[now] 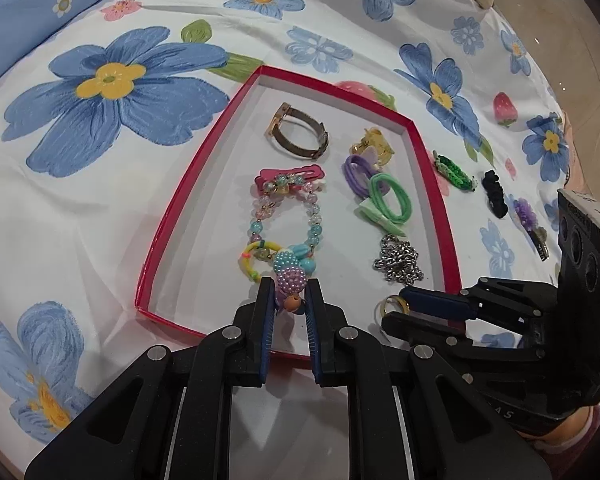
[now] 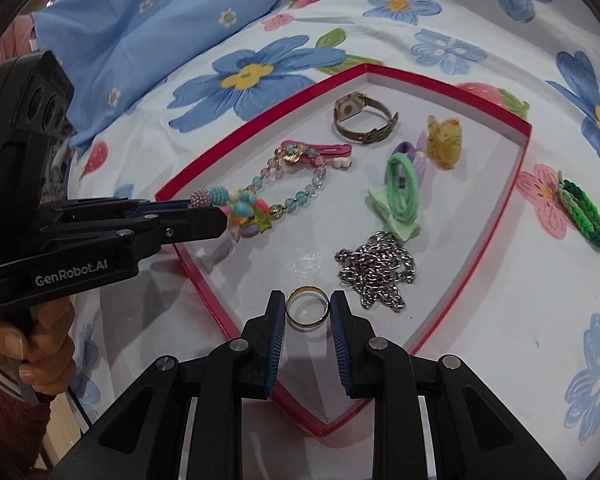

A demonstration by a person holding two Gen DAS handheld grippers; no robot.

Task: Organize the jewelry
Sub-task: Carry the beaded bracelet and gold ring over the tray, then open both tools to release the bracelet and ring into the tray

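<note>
The beaded bracelet [image 1: 288, 236] is gripped at its cluster of large beads between the closed fingers of the left gripper [image 1: 290, 294], and its loop is draped toward twelve o'clock inside the red tray [image 1: 188, 196]. A gold ring [image 2: 308, 306] is clamped between the fingers of the right gripper [image 2: 307, 307] over the tray floor, with a silver chain [image 2: 376, 270] seen at two o'clock from it. A green braided band [image 1: 454, 170] is left on the flowered sheet [image 1: 100, 208], outside the tray at three o'clock.
</note>
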